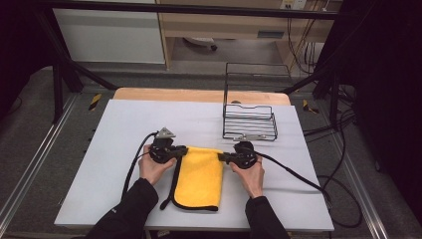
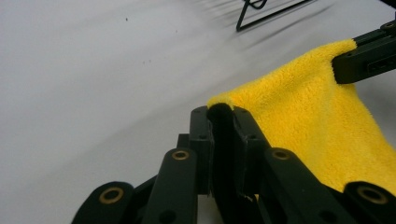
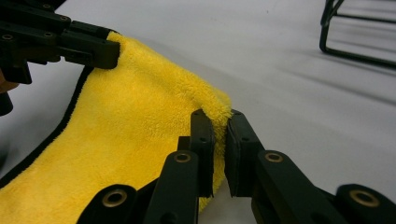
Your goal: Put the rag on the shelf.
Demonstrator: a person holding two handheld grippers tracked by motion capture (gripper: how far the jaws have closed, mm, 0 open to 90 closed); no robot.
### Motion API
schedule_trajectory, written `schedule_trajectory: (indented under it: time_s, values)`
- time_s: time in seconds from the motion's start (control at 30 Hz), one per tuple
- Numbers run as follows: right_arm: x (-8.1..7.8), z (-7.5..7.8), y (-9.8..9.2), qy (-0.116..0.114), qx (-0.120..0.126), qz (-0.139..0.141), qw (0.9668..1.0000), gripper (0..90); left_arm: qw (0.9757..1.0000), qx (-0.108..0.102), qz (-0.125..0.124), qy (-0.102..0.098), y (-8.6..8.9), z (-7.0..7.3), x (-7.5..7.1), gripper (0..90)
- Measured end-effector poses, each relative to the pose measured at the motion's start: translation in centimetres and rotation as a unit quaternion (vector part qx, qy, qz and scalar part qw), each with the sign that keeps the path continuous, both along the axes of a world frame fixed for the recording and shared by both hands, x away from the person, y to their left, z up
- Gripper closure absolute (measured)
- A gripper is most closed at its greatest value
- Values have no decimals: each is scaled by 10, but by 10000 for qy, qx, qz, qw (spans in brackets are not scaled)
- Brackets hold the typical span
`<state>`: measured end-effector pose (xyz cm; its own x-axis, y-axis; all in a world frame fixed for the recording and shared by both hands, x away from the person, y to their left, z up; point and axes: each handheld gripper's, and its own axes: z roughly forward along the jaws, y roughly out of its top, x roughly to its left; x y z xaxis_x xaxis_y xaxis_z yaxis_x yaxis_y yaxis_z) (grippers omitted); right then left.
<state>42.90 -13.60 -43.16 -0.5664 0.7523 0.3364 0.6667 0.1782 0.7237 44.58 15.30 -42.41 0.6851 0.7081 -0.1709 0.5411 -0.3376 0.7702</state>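
The left gripper [image 1: 182,151] has its two jaws pressed together on the far left corner of the yellow cloth [image 1: 200,177], and the right gripper [image 1: 220,157] pinches the far right corner of the same cloth in the same way. In the left gripper view the cloth's corner [image 2: 219,100] bends over the tips of the jaws, so the part between them is hidden. In the right gripper view the cloth's edge [image 3: 219,105] goes down into the narrow gap between the jaws.

The cloth lies on the white table [image 1: 119,139], with its near end towards the person. A black border runs along its left side and near end; this border is plain in the high view, partly seen in the right gripper view.

Beyond the cloth and a little to its right stands a black wire rack [image 1: 249,119], apart from the cloth. Both gripper views cut it off at the upper edge, so there only some bars of it are seen.

A black cable goes from each gripper away from the cloth
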Motion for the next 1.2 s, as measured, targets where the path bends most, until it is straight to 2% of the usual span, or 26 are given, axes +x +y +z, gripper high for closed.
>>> schedule_trajectory:
  time_s: [0.07,0.1,0.17,0.23,0.33,0.53,0.57,0.63,0.83,1.1,1.2]
  values:
    - [-2,2,0,-65,0,21,10000,831,10000,-30,-19,-79,2,4,-4,801]
    - [-5,7,1,-199,-27,66,9998,831,9999,-63,-26,-135,3,6,-6,801]
    - [-7,10,1,-246,-29,73,9997,831,9997,-95,-24,-227,4,9,-10,801]
    - [-11,16,2,-399,-25,133,9991,831,9995,-138,-26,-300,6,11,-14,801]
    - [-15,20,3,-478,-6,159,9987,831,9989,-220,-23,-403,9,15,-20,801]
    - [-25,31,5,-849,-25,240,9961,831,9975,-301,-29,-641,13,23,-31,800]
    - [-25,31,5,-849,-25,240,9961,831,9972,-322,-14,-669,14,25,-33,800]
    - [-29,36,5,-1030,-10,287,9943,831,9965,-370,-2,-751,15,28,-37,800]
    - [-34,43,6,-1255,6,333,9915,831,9937,-464,21,-1018,19,38,-49,800]
    - [-40,55,8,-1550,107,316,9873,830,9906,-623,93,-1215,23,48,-56,800]
    - [-40,57,8,-1658,177,288,9856,831,9886,-724,152,-1310,25,53,-59,800]
